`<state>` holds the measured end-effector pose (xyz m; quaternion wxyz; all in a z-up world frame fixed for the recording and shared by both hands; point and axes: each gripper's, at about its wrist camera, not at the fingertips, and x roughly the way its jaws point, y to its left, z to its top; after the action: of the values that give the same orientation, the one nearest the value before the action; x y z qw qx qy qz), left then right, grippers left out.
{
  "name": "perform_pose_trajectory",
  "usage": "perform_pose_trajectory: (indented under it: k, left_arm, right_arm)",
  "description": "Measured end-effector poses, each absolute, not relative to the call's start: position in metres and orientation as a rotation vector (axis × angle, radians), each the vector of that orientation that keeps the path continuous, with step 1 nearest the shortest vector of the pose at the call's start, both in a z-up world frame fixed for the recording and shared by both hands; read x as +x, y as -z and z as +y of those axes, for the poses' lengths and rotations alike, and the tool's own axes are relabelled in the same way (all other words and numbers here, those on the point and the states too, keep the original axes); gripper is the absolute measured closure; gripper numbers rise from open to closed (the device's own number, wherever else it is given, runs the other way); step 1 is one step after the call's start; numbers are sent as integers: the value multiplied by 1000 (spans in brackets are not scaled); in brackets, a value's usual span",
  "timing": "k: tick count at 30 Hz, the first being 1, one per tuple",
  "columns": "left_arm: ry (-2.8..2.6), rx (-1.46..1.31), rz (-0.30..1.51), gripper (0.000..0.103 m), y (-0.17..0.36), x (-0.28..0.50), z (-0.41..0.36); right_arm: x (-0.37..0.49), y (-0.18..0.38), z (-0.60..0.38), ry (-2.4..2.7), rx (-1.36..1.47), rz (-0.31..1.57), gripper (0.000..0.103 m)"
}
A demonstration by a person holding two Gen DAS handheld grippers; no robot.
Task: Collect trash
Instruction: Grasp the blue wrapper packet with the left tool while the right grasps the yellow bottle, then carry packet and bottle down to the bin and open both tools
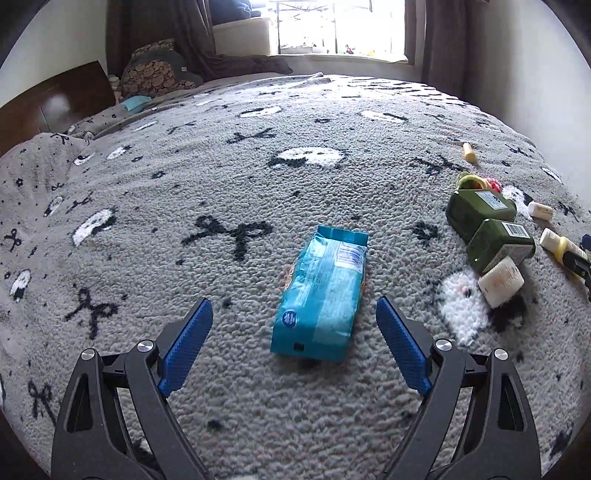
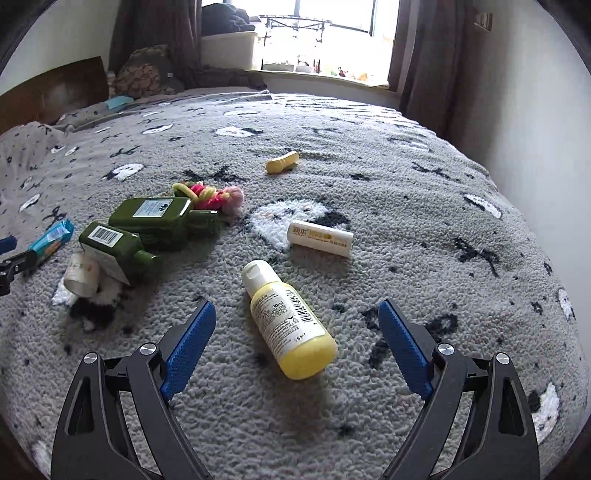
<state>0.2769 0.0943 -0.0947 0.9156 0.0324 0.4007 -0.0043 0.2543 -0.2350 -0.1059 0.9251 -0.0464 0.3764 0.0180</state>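
bed: grey fleece blanket, bow print | window beyond, brown curtains | left gripper fingers spread, teal packet between | right gripper fingers spread, yellow bottle between

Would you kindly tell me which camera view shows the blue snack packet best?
The left wrist view: the blue snack packet lies whole and central, just ahead of the open left claw. The right wrist view catches it only small, at the far left edge.

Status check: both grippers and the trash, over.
Left gripper open, straddling blue wrapper. Right gripper open around yellow bottle. Nothing blocking either.
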Motion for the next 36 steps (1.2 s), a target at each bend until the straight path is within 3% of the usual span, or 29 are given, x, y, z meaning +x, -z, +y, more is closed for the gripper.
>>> perform_pose_trajectory:
  k: [5, 8, 10, 12, 19, 21, 36]
  left_arm:
    - [11, 74, 864, 19, 107, 294, 90]
    - [39, 77, 873, 33, 110, 296, 87]
    - [57, 74, 876, 48, 110, 294, 85]
    - [67, 61, 879, 54, 109, 292, 85]
    - [63, 34, 867, 64, 103, 276, 88]
    - [57, 36, 863, 65, 100, 271, 89]
    - [97, 84, 660, 65, 8, 172, 55]
  right_arm:
    - [267, 115, -236, -65, -80, 816, 13]
    - [268, 118, -237, -76, -69, 826, 14]
    - [268, 121, -237, -90, -71, 836, 28]
    - [266, 121, -236, -95, -78, 836, 55]
    - [249, 112, -231, -99, -122, 789, 61]
    - [242, 105, -229, -98, -137, 764, 71]
    - [143, 16, -210, -159, -183, 576, 71]
